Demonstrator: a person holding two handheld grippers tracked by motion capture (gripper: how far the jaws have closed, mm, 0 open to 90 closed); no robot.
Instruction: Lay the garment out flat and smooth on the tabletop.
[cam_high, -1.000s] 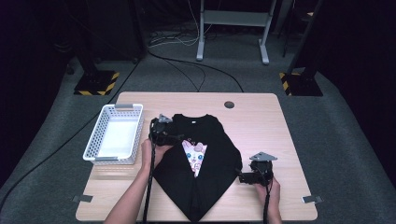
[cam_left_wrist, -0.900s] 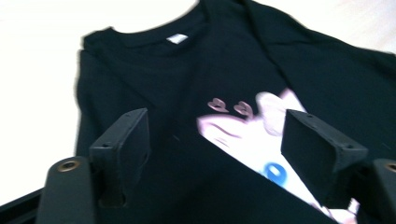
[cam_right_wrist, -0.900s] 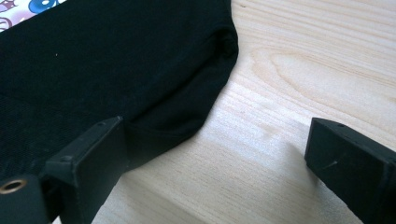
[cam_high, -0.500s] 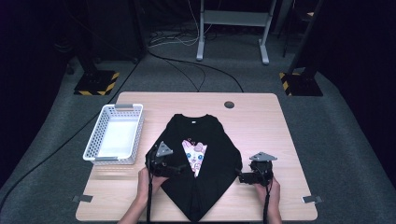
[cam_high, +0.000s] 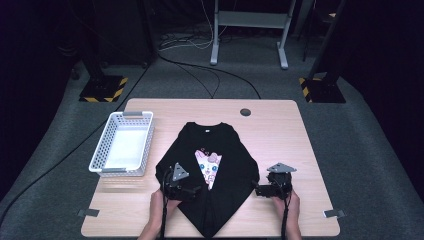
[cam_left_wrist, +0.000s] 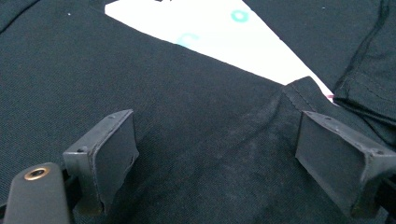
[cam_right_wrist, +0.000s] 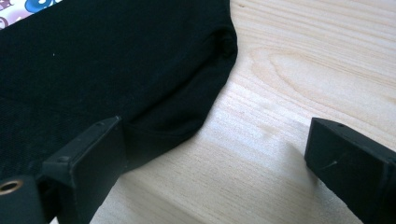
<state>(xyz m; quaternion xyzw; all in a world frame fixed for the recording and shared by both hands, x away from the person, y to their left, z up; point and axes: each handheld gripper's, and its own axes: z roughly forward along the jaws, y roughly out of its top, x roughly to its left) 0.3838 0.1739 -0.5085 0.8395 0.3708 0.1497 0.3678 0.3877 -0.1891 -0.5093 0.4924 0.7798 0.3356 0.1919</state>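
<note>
White basket (cam_high: 124, 145) seemingly holds nothing.

A black cotton T-shirt (cam_high: 220, 165) with a white cartoon print lies flat mid-table, collar away from the person, both sides folded inward so it tapers to a near point.

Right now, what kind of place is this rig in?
Probably a lab or recording studio, not a home: one wooden table on grey carpet, dark surroundings, hazard-striped stand bases, and cables across the floor. On the table, a black T-shirt and a white basket.
</note>
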